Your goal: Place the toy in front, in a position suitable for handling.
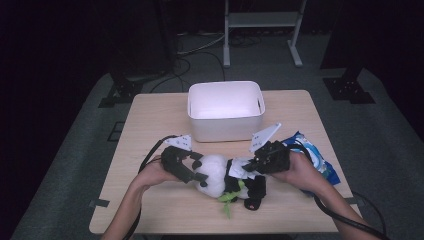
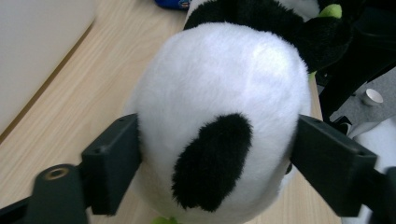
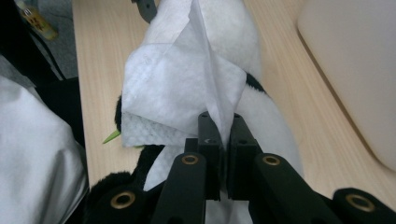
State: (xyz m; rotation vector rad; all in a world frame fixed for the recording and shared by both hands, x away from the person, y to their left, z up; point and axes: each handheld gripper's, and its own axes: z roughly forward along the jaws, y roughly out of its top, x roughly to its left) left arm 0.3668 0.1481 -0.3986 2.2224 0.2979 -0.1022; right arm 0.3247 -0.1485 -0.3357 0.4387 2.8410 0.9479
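Note:
A black-and-white panda plush (image 1: 215,172) lies on the wooden table (image 1: 150,130) near its front edge, with a green leaf piece (image 1: 227,199) at its belly. My left gripper (image 1: 197,172) clamps the plush's white head (image 2: 219,116), one jaw pressed against each side. My right gripper (image 1: 252,167) is shut on a crumpled white tissue (image 3: 177,88), which drapes over the plush's body (image 3: 271,121). In the right gripper view the gripper (image 3: 223,135) pinches a fold of the tissue between closed jaws.
A white plastic bin (image 1: 225,125) stands behind the plush at the table's middle. Its wall (image 3: 355,70) is close to the right gripper. A blue packet (image 1: 315,155) lies under the right hand near the table's right edge. Cables trail from both grippers.

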